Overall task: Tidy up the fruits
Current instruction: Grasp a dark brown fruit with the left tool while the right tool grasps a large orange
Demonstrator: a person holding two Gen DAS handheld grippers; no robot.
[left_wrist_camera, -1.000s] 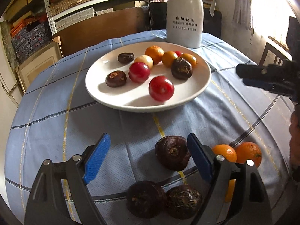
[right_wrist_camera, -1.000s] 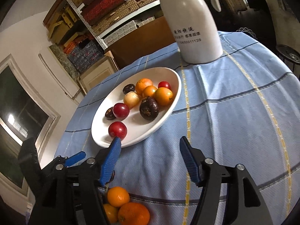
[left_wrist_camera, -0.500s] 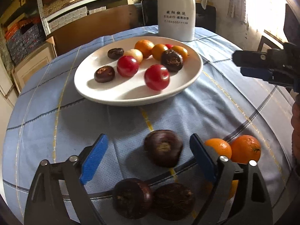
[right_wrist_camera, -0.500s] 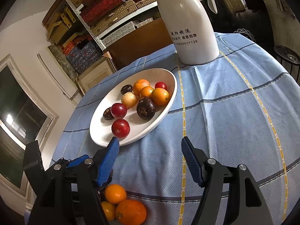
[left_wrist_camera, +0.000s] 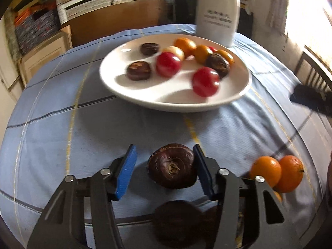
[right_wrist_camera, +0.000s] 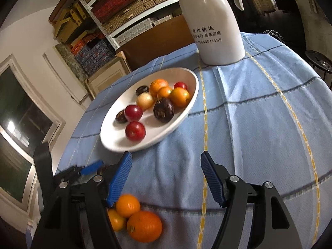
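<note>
Closing around a dark brown round water chestnut (left_wrist_camera: 173,171), the left claw (left_wrist_camera: 165,172) touches one side; right claw (right_wrist_camera: 166,178) spread, empty.

The left tongs (left_wrist_camera: 164,173) have narrowed and are closing around the dark fruit (left_wrist_camera: 172,171).

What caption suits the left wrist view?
Left tool closing around a dark brown fruit on the blue tablecloth, before the fruit plate.

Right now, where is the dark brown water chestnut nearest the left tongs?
In the left wrist view, the water chestnut lies on the blue tablecloth between the closing left tongs, touching the right pad, in front of the white plate.
</note>
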